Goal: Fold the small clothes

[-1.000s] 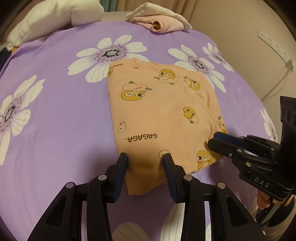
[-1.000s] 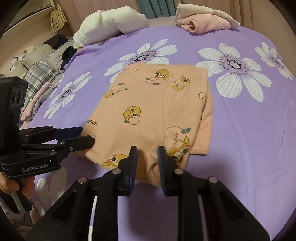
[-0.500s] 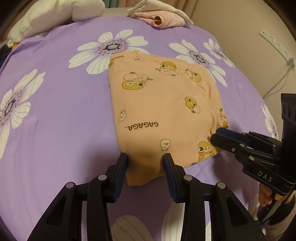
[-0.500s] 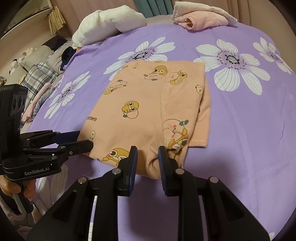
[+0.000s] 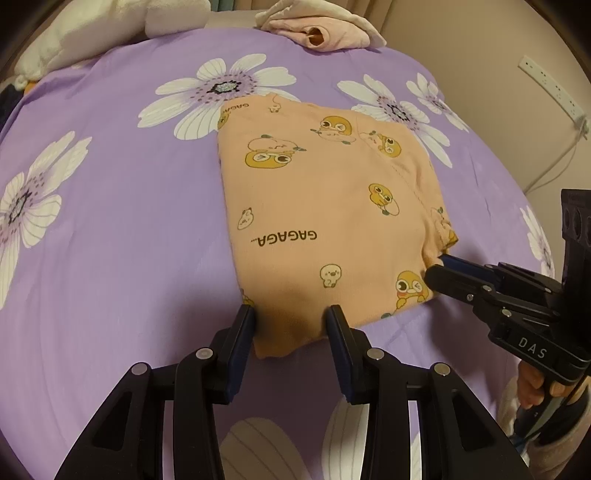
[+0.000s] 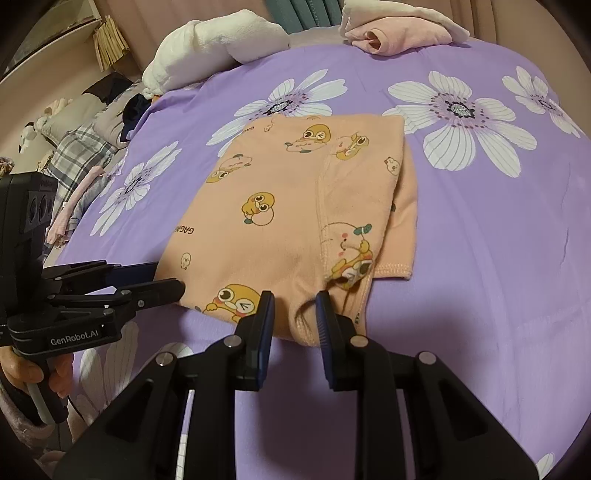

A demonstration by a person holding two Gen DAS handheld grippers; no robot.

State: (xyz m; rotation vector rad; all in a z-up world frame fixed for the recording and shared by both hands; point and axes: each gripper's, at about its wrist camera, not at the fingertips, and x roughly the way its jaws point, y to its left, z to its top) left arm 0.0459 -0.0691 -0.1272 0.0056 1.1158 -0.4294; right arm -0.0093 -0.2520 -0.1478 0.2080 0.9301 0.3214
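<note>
An orange fleece garment [image 5: 325, 206] printed with yellow ducks lies folded into a rough rectangle on the purple flowered bedsheet [image 5: 110, 240]. My left gripper [image 5: 290, 314] is shut on its near left corner, and cloth fills the gap between the blue pads. My right gripper [image 6: 293, 299] is shut on a bunched fold at the near right corner of the garment [image 6: 295, 206], beside the stitched hem. Each gripper shows in the other's view: the right gripper [image 5: 437, 266] at the garment's right edge, the left gripper [image 6: 166, 277] at its left edge.
A folded pink and white garment [image 5: 321, 27] and a white plush blanket [image 5: 92, 29] lie at the far edge of the bed. Plaid and other clothes [image 6: 77, 147] are piled off to the left. A white power strip [image 5: 550, 88] hangs on the right wall.
The garment sits slightly higher in both views and less cloth reaches past the left fingers toward the camera. Both grippers keep the same gap.
</note>
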